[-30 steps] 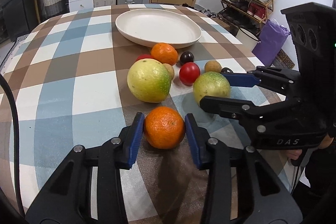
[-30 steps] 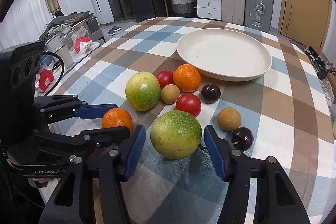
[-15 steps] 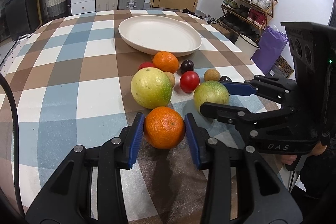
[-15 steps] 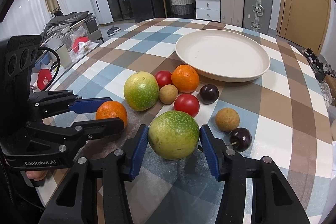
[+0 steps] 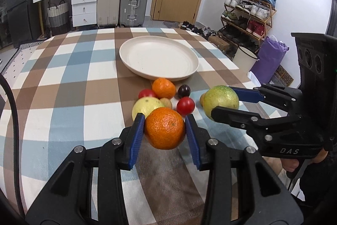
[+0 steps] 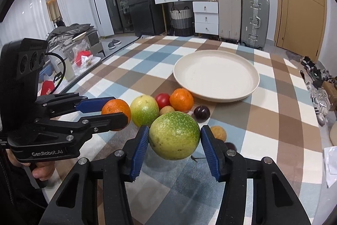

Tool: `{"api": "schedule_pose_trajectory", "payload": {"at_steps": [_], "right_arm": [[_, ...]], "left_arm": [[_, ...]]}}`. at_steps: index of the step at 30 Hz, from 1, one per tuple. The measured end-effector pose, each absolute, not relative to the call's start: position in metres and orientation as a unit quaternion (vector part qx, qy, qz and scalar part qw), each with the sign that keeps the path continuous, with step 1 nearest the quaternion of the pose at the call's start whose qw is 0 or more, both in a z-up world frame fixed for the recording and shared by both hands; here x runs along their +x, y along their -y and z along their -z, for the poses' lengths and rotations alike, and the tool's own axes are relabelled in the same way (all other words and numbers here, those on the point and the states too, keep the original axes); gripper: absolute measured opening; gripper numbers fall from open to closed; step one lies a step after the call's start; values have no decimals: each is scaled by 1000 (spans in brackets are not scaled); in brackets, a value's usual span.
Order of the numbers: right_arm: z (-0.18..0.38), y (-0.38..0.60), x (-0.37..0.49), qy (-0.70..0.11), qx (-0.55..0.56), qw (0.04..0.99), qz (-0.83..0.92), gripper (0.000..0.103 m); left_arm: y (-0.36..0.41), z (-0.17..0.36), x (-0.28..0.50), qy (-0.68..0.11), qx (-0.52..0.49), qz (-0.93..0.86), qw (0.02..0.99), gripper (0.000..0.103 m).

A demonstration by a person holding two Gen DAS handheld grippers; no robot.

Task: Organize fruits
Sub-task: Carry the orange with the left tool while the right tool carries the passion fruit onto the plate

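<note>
My left gripper [image 5: 165, 130] is shut on an orange [image 5: 164, 128] and holds it above the checked tablecloth; it also shows in the right wrist view [image 6: 116, 109]. My right gripper [image 6: 173, 140] is shut on a green speckled fruit [image 6: 174, 138], lifted off the table; it also shows in the left wrist view [image 5: 220, 98]. An empty cream plate [image 5: 137, 54] [image 6: 215, 74] lies beyond the fruit. On the cloth stay a yellow-green fruit [image 6: 144, 110], a second orange [image 6: 181, 99], two red tomatoes [image 5: 185, 105], dark plums [image 6: 201, 112] and small tan fruits [image 6: 219, 133].
The table's right edge runs beside a white bucket [image 5: 245, 58] and a purple bag [image 5: 269, 59]. A shoe rack [image 5: 248, 12] stands by the wall. Suitcases [image 5: 134, 1] and drawers stand beyond the far edge. A white paper [image 6: 330, 166] lies at the right.
Both grippers closed on their fruits and lifted them off the cloth. The orange and the green fruit now hang above the table, and both views have tilted up.
</note>
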State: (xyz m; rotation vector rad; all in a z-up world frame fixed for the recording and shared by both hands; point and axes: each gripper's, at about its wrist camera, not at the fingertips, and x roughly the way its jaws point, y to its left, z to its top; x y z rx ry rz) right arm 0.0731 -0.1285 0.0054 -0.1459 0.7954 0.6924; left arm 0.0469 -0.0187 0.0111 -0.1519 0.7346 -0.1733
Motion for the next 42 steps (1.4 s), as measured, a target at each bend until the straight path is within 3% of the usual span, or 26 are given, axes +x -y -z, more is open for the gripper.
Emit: {"api": "schedule_pose_trajectory", "payload": {"at_steps": [23, 42], "right_arm": [[-50, 155, 128, -328, -5, 896, -299, 51], [-32, 155, 182, -353, 20, 893, -277, 51]], "left_arm": [[13, -47, 115, -302, -60, 54, 950, 36], [18, -20, 188, -314, -45, 43, 947, 36]]}}
